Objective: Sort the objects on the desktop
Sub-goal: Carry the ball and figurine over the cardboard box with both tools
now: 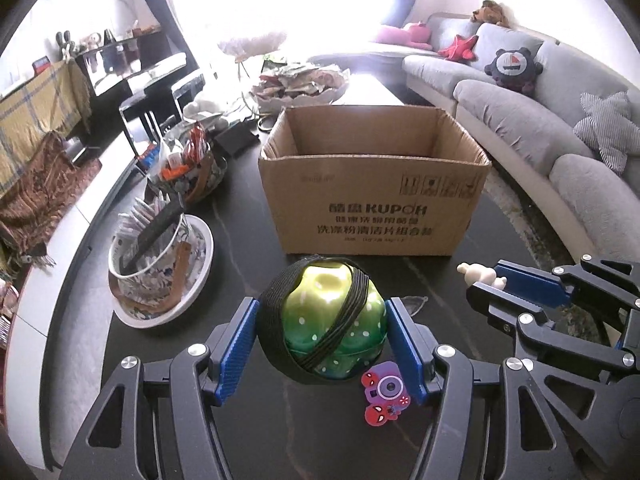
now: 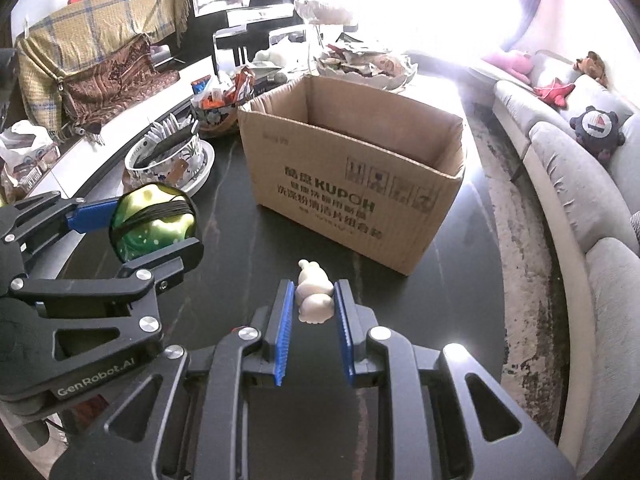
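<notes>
My left gripper is shut on a green apple-shaped toy wrapped in black elastic bands, held above the dark table. My right gripper is shut on a small cream figurine, also above the table. An open, empty-looking cardboard box stands just beyond both grippers; it also shows in the right wrist view. A purple and red camera-shaped sticker toy lies on the table under the left gripper. In the right wrist view the left gripper with the green toy is at the left.
A white patterned bowl on a plate with sachets stands left of the box. A second bowl of packets is behind it. A dish of wrappers lies beyond the box. A grey sofa curves along the right.
</notes>
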Tool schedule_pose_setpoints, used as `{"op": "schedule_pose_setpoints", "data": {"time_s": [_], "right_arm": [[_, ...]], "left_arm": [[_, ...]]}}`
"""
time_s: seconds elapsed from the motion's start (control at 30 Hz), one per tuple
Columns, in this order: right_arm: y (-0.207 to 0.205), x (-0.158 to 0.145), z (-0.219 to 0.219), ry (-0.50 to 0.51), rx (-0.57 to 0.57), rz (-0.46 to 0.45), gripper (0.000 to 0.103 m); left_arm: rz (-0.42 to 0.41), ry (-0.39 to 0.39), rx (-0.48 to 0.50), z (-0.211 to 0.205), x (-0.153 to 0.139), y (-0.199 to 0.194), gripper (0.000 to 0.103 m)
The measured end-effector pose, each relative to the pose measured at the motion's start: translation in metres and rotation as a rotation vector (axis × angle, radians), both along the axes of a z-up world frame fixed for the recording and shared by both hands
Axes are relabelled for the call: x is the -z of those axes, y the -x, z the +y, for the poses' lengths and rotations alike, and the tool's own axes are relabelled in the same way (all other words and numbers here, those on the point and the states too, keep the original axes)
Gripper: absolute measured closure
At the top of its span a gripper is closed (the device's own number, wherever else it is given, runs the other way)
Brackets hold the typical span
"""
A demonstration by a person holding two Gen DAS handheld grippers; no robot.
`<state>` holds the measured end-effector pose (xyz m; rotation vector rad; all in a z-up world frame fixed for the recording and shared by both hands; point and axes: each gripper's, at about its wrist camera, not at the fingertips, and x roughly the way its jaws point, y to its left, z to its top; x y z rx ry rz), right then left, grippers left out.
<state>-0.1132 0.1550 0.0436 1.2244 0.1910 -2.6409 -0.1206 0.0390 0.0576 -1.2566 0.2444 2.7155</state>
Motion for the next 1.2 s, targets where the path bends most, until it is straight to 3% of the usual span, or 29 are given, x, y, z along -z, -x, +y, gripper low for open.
{"op": "schedule_pose_setpoints", "data": {"time_s": [0.53, 1.2], "right_arm": [[-0.006, -0.038, 0.006, -0.022, -0.006, 0.099, 0.085], [0.006, -0.077, 0.008, -0.073, 0.004, 0.193, 0.085]], "left_arm": [[0.062, -0.044, -0.007, -0.005, -0.036, 0.003, 0.043], [0.131, -0.041, 0.006, 0.0, -0.065, 0.033, 0.043]]}}
